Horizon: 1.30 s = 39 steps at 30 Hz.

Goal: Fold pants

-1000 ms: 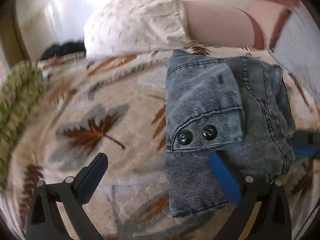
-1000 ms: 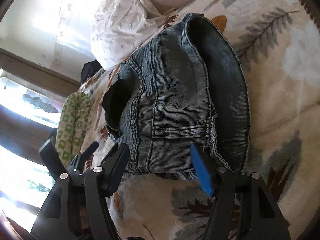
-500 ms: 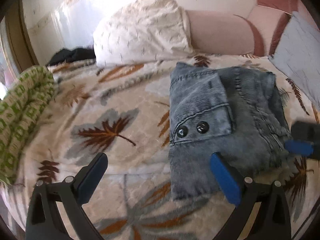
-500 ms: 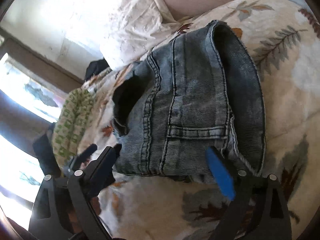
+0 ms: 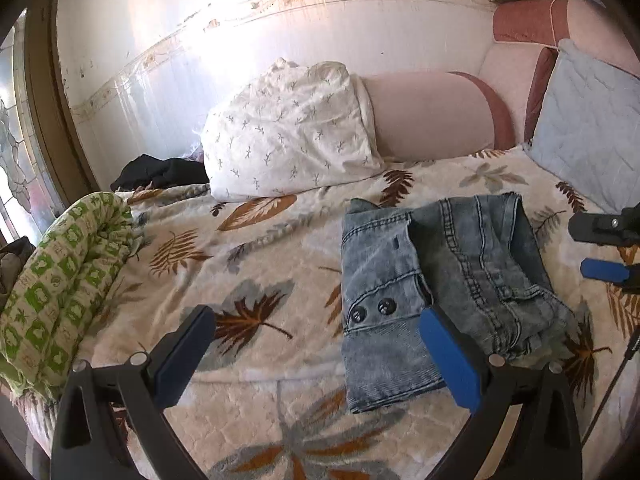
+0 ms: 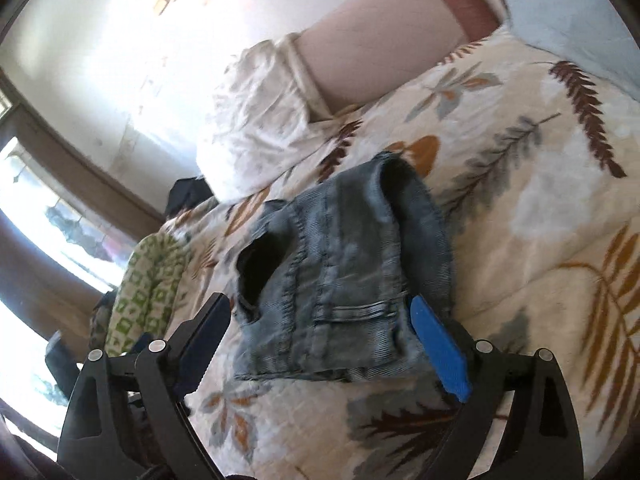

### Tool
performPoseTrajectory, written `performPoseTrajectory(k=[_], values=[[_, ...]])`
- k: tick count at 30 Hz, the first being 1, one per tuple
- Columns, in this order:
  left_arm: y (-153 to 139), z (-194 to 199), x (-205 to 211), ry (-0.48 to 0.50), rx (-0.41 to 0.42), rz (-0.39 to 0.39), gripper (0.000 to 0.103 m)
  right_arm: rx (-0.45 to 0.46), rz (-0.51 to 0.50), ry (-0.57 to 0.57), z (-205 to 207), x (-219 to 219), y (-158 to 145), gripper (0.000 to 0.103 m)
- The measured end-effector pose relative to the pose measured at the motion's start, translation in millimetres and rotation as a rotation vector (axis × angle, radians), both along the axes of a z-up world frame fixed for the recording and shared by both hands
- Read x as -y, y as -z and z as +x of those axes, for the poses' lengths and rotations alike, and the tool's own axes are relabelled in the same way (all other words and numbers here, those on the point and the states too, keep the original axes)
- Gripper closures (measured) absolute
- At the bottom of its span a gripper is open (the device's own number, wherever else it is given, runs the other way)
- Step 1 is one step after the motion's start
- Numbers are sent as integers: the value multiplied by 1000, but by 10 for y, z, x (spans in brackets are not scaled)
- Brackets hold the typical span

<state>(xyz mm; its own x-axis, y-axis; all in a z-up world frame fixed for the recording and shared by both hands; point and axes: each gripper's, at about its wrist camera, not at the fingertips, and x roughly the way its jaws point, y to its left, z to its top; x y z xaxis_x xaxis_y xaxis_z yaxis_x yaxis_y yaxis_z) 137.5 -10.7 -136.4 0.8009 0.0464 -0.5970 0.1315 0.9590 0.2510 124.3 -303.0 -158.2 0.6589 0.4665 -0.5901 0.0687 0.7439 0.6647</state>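
Denim pants (image 5: 436,292) beyond both grippers' spread fingers (image 6: 438,346)

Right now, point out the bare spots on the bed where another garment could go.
The widest free patch of bedspread lies left of the folded jeans, bordered by the green patterned bedding and the white pillow. A narrower strip runs in front of the jeans. Right of the jeans is crowded by the blue cushion.

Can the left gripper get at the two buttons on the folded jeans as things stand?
Probably yes. The left gripper is open and empty, the jeans lie flat on the bedspread, and the buttons face up just ahead with nothing over them.
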Motion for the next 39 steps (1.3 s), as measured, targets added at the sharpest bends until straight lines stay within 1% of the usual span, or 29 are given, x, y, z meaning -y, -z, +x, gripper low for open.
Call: performPoseTrajectory(k=[7, 14, 16, 20, 22, 28, 32, 34, 36, 37, 39], values=[[42, 85, 27, 6, -14, -2, 0, -23, 10, 36, 61, 81, 43, 11], [69, 227, -15, 8, -34, -23, 0, -38, 3, 52, 172, 62, 71, 11], [91, 294, -40, 9, -49, -28, 0, -46, 5, 55, 208, 71, 88, 11], [135, 452, -128, 3, -98, -76, 0, -58, 6, 60, 251, 107, 118, 11], [150, 531, -167, -2, -119, -87, 0, -70, 12, 72, 275, 151, 138, 11], [163, 726, -227, -1, -142, -75, 0, -109, 27, 116, 341, 288, 206, 11], [181, 783, -231, -3, -146, -65, 0, -127, 33, 134, 383, 349, 231, 11], [190, 807, -204, 3, -144, -58, 0, -117, 10, 146, 386, 347, 202, 11], [168, 895, -138, 16, -141, -42, 0, -59, -37, 133, 394, 275, 107, 11], [143, 943, -105, 19, -130, -30, 0, -33, -34, 110, 418, 237, 73, 11], [91, 1084, -12, 23, -95, 1, 0, 16, 7, 46, 475, 136, 20, 11]])
